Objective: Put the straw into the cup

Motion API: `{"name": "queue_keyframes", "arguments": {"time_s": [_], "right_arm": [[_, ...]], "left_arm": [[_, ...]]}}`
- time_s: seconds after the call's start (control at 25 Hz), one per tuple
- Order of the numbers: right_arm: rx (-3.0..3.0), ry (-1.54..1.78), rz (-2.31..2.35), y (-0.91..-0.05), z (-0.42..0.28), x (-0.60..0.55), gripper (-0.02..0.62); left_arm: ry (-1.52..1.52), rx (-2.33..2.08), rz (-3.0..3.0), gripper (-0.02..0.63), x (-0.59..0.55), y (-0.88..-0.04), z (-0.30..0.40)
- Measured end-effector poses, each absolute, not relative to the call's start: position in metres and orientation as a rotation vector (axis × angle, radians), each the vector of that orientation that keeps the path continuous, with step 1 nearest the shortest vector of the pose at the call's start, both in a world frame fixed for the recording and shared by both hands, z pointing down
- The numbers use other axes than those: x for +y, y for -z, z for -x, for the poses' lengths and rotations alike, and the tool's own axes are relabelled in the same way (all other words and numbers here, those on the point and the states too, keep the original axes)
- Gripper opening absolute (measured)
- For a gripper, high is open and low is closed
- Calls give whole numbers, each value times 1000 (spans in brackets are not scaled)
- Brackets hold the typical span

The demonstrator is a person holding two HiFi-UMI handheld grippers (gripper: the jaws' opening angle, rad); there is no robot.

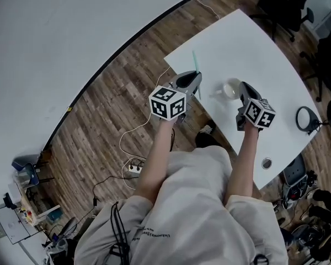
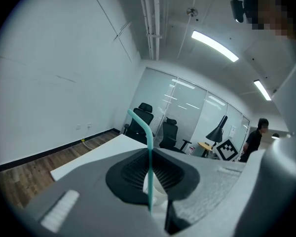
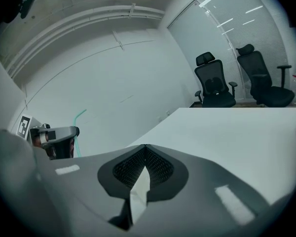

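A teal bendy straw (image 1: pixel 196 63) stands upright in my left gripper (image 1: pixel 193 78), which is shut on it over the white table's (image 1: pixel 259 43) near-left edge. In the left gripper view the straw (image 2: pixel 147 132) rises between the closed jaws of this gripper (image 2: pixel 150 154), its bent tip leaning left, and the cup (image 2: pixel 158 187) shows white below. The white cup (image 1: pixel 229 89) sits on the table just right of the straw. My right gripper (image 1: pixel 243 88) is shut on its wall, seen as a thin white strip (image 3: pixel 138 191) pinched in the jaws (image 3: pixel 145 149).
A black ring-shaped lamp (image 1: pixel 308 119) lies at the table's right edge, with a round grommet (image 1: pixel 266 163) nearer me. Black office chairs (image 1: pixel 287 4) stand beyond the table. Cables and a power strip (image 1: pixel 135 169) lie on the wooden floor at left. A person (image 2: pixel 254 139) stands far off.
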State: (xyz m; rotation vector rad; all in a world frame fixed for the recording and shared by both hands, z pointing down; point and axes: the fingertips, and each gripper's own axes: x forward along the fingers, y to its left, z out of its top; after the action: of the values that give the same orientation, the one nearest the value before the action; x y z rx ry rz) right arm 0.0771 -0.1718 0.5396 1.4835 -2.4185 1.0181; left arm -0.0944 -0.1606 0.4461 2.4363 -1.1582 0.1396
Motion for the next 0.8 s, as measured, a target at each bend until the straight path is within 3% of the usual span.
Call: {"name": "queue_keyframes", "arguments": {"time_s": [0.48, 0.8], "right_arm": [[-2302, -1102, -1651, -563, -108, -215, 25], [-2118, -1140, -1878, -572, -169, -170, 25]], "left_arm": [[39, -730, -2467, 20, -231, -445, 21], [-200, -606, -2503, 21, -242, -497, -29]]}}
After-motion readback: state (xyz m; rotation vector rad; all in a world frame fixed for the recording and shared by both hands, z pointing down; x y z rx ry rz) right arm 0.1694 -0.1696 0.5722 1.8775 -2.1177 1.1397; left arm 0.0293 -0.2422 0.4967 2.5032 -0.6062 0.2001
